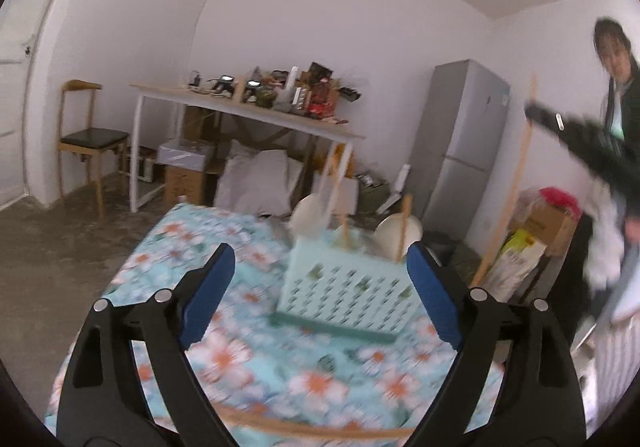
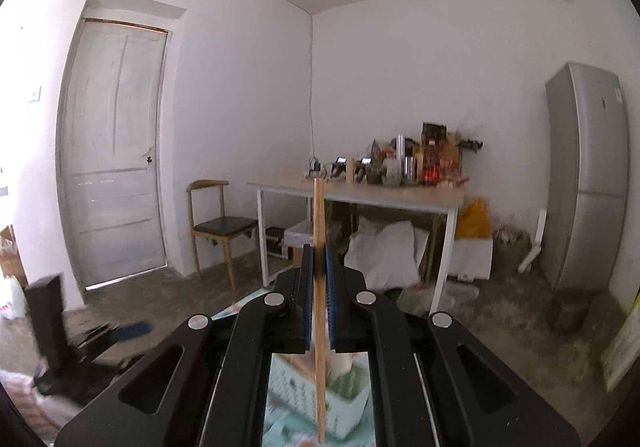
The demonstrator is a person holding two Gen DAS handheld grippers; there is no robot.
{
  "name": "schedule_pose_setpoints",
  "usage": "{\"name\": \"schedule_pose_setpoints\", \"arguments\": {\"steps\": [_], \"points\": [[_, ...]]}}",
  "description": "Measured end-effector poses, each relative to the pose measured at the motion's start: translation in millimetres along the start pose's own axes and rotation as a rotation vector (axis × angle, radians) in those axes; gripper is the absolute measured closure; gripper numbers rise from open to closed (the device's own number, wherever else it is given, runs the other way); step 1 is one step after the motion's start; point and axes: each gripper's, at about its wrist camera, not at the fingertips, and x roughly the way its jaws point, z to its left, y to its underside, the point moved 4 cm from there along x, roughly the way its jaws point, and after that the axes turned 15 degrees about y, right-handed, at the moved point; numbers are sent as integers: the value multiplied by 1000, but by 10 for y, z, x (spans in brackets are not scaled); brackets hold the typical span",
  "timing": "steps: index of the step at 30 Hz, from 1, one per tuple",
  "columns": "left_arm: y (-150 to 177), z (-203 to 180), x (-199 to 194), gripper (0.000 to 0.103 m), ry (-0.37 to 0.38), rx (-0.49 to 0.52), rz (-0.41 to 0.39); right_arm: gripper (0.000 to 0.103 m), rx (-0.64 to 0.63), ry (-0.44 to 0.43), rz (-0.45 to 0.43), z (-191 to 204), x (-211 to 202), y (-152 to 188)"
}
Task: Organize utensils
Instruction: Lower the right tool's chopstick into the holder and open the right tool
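A pale green perforated basket (image 1: 348, 287) stands on the flowered tablecloth (image 1: 192, 247). White spoons with wooden handles (image 1: 394, 233) stick up out of it. My left gripper (image 1: 320, 259) is open wide just in front of the basket, with nothing between its blue pads (image 1: 208, 295). A wooden chopstick (image 1: 312, 427) lies across the cloth under it. My right gripper (image 2: 319, 251) is shut on another long chopstick (image 2: 319, 215), held nearly upright above the basket (image 2: 296, 387). In the left wrist view that chopstick (image 1: 520, 167) shows at the right.
A white desk (image 2: 360, 195) piled with clutter stands at the back wall, with boxes and bags beneath it. A wooden chair (image 2: 216, 227) and a door (image 2: 116, 151) are to its left, a grey fridge (image 2: 588, 175) to its right. A person (image 1: 616, 95) stands at the right.
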Motion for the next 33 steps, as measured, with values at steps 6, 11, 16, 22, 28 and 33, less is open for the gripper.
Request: {"name": "schedule_pose_setpoints", "arguments": {"steps": [6,11,16,22,28,33], "points": [[240,197,-255,12,-143,20,34,97,-53,18,-32,99,331,-160],[376,371,-421,12,-207,-14,57,97,-57,23,-20,83,634,-137],[448,467,-510,12,-239,-37,68,97,-74,36,7,93,887,49],[478,469,-522,12,-232,-41,70,97,-107,35,61,119,1066,430],[500,432,-462,12,-221,-45,77,89,-137,4,129,171,1004,664],[514,396,-425,12,-206,-51,86,55,-109,15,131,77,802,675]]}}
